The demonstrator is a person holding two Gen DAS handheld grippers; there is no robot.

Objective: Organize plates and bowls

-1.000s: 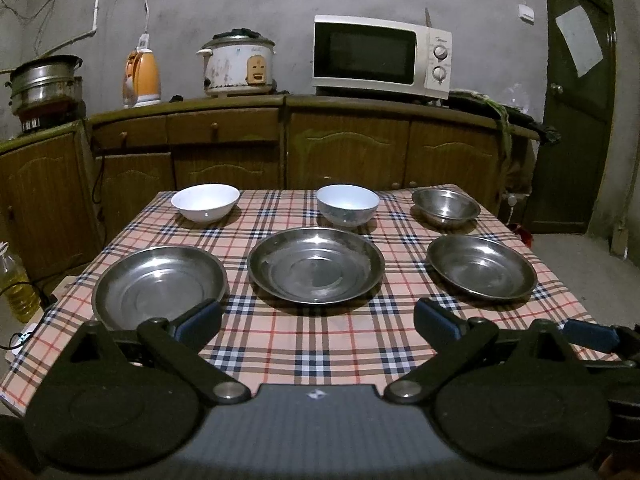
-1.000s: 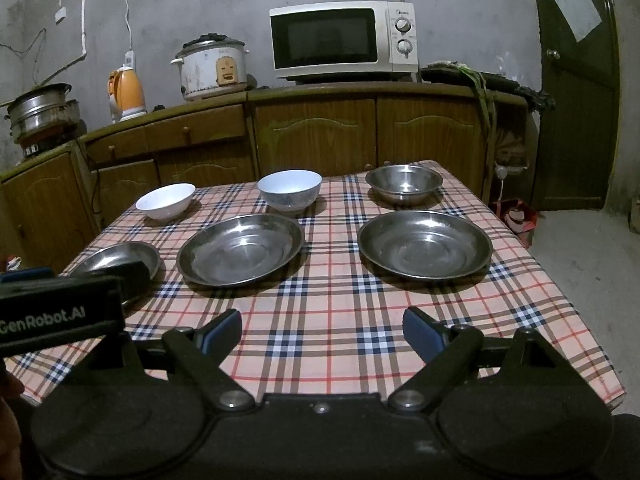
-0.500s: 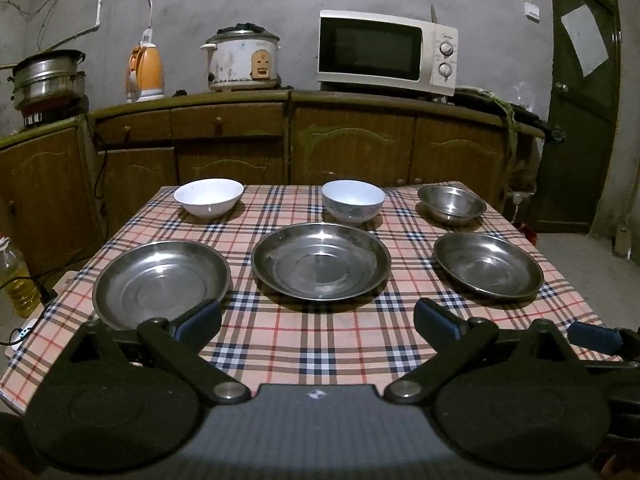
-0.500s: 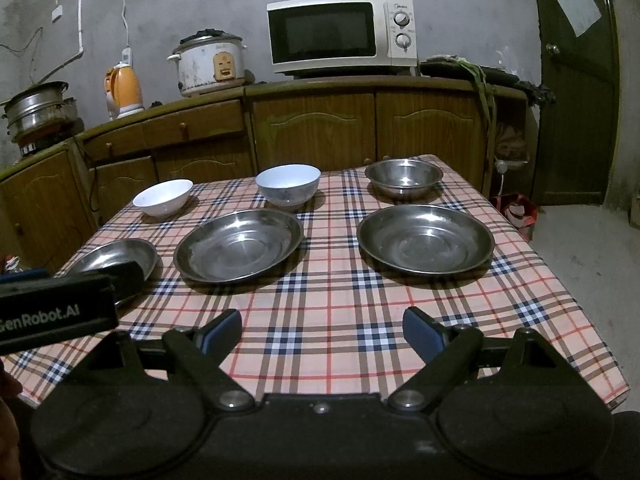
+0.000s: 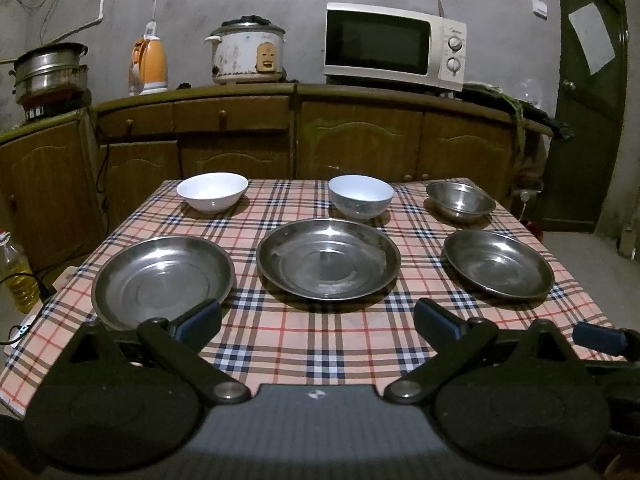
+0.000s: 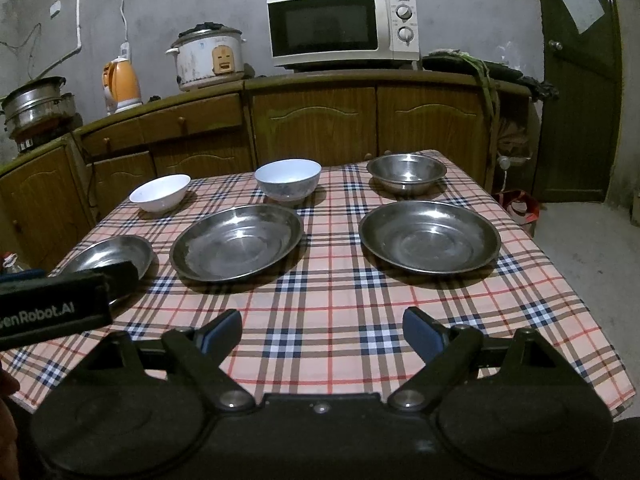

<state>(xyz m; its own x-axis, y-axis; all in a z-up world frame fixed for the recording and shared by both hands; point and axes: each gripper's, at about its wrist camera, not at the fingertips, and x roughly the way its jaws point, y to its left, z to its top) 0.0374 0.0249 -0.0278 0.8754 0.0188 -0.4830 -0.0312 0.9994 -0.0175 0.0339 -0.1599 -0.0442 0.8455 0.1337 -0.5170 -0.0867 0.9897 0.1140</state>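
Observation:
Three steel plates lie in a row on the plaid table: left plate, middle plate, right plate. Behind them stand a white bowl, a second white bowl and a steel bowl. My left gripper is open and empty over the near edge, its left finger at the left plate's rim. My right gripper is open and empty over the near cloth.
The table has a checked cloth. Behind it runs a wooden cabinet counter with a microwave, rice cooker, orange kettle and steel pot. A door is at right. An oil bottle stands on the floor at left.
Both views have lifted and tilted slightly upward; the dishes sit a little lower in frame. Both grippers stay open. No dish has moved.

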